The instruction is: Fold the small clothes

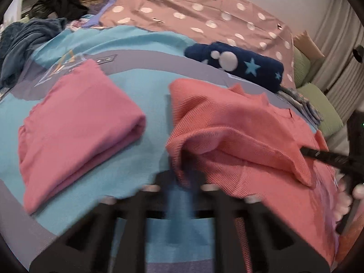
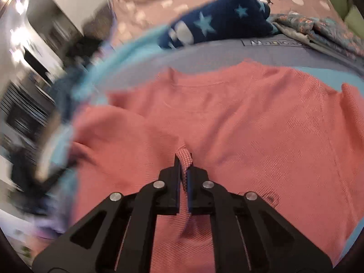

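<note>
A coral waffle-knit shirt [image 1: 238, 132] lies partly folded on the blue and grey bedspread [image 1: 136, 45]; it fills the right wrist view [image 2: 227, 113]. My right gripper [image 2: 184, 159] is shut on a fold of the coral shirt and shows at the right edge of the left wrist view [image 1: 323, 154]. My left gripper [image 1: 179, 182] is blurred at the shirt's near left edge, jaws apart with bedspread showing between them. A folded pink garment [image 1: 77, 132] lies to the left.
A folded navy star-print item [image 1: 238, 63] lies behind the shirt, also in the right wrist view [image 2: 218, 20]. A dotted mauve cover [image 1: 193, 11] lies beyond. Dark blue clothes [image 1: 27, 43] are piled far left. Green cushions [image 1: 318, 100] line the right side.
</note>
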The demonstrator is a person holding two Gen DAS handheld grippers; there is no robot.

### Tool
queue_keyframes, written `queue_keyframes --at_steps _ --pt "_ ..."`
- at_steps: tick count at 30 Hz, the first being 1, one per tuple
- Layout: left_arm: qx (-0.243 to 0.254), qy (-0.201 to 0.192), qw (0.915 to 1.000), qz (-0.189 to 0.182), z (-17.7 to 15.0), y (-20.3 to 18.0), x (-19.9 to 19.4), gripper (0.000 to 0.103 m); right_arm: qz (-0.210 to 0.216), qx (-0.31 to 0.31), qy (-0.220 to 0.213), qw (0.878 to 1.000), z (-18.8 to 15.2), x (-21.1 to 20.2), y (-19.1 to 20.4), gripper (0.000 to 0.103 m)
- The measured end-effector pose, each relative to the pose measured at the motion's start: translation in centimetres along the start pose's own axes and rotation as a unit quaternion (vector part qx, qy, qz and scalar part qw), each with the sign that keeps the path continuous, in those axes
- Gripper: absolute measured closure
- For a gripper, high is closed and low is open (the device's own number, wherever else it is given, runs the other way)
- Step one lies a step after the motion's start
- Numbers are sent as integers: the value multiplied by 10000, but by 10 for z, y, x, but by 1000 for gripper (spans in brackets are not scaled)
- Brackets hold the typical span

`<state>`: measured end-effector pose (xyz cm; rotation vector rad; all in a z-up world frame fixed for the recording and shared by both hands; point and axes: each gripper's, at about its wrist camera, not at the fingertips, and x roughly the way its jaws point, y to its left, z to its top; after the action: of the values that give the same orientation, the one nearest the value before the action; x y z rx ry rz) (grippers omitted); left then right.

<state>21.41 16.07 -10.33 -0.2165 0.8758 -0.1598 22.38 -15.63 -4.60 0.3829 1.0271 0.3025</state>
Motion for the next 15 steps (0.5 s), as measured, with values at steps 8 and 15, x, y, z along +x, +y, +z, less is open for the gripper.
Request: queue_keyframes --at_steps 8,15 --pt "1055 -470 9932 108 -26 -43 -37 100 -457 284 -1095 9925 36 -83 -60 87" --pt "1172 -264 9927 27 -44 -53 -44 99 -652 782 -482 9936 -4 -59 -102 70"
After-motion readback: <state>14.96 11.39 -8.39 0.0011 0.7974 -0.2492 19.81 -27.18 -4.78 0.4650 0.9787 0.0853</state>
